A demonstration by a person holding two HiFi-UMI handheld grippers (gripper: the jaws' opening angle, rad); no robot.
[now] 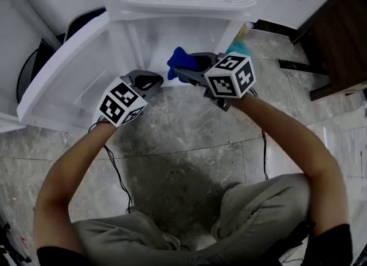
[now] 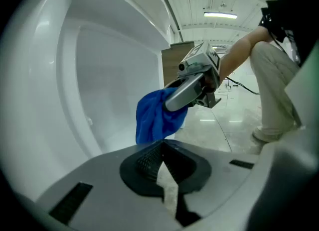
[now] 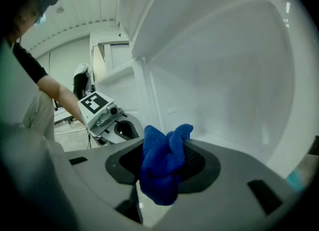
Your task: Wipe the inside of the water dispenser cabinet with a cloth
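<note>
Two grippers are hovering at the open front of the water dispenser cabinet (image 1: 172, 36), with its white door (image 1: 63, 84) standing swung wide at the cabinet's left side. The right gripper (image 3: 164, 158) is pinching a bunched blue cloth (image 1: 180, 62) between its fingers, and the cloth is sticking out past the jaw tips just at the cabinet's opening, near the lower edge of its white interior. Whether the cloth is touching the cabinet floor is not clear. The left gripper (image 2: 160, 161) is sitting beside it, nearer the open door, with its fingers pressed together on nothing. Both are pointing into the cabinet and tilting somewhat downward. The person is crouching on the grey stone floor (image 1: 189, 156) in front of the cabinet.
</note>
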